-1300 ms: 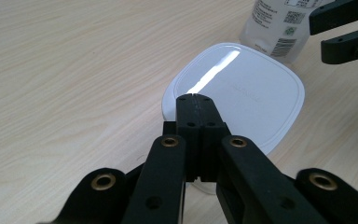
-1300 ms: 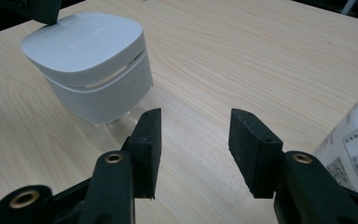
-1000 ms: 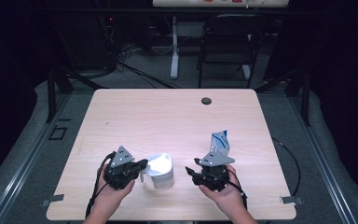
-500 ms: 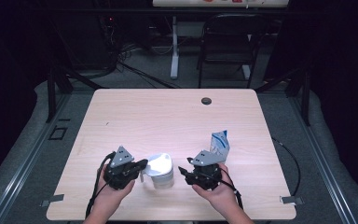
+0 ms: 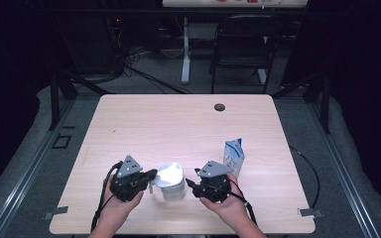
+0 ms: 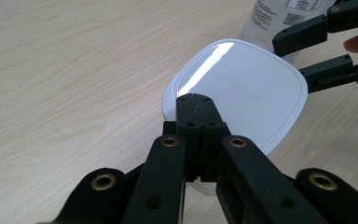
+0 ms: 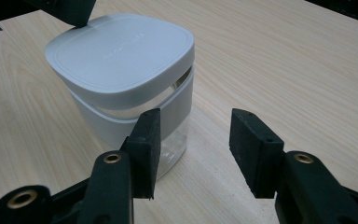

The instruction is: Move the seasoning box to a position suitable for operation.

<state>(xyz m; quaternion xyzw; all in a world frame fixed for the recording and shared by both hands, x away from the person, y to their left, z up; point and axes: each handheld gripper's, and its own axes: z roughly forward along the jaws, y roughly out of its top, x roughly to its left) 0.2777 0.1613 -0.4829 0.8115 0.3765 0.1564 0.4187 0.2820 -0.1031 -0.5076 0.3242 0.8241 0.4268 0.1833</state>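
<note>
1. Sitting unchanged on the desk (image 5: 144,124) is everything but the right hand: the white-lidded container (image 5: 171,181) is resting near the front edge, between the two hands, and the blue-and-white carton (image 5: 233,156) is standing upright just behind and to the right of it.
2. Shifting leftward since a second ago is the right tool (image 5: 192,184); it was sitting close under the carton and is now lying nearer the container, tips pointing at its side, not touching it.
3. Standing partly open, the right tool is gripping nothing; in the right gripper view the container's clear lower wall is showing beyond the left pad, bare desk between the two.
4. Staying put is the left tool (image 6: 195,109); its jaws are fully closed together, tips resting at the lid (image 6: 242,88) rim, clamping nothing that I can make out.
5. Judgement: the right tool is lining up to take the container body, probably so the lid can be worked off.
</note>
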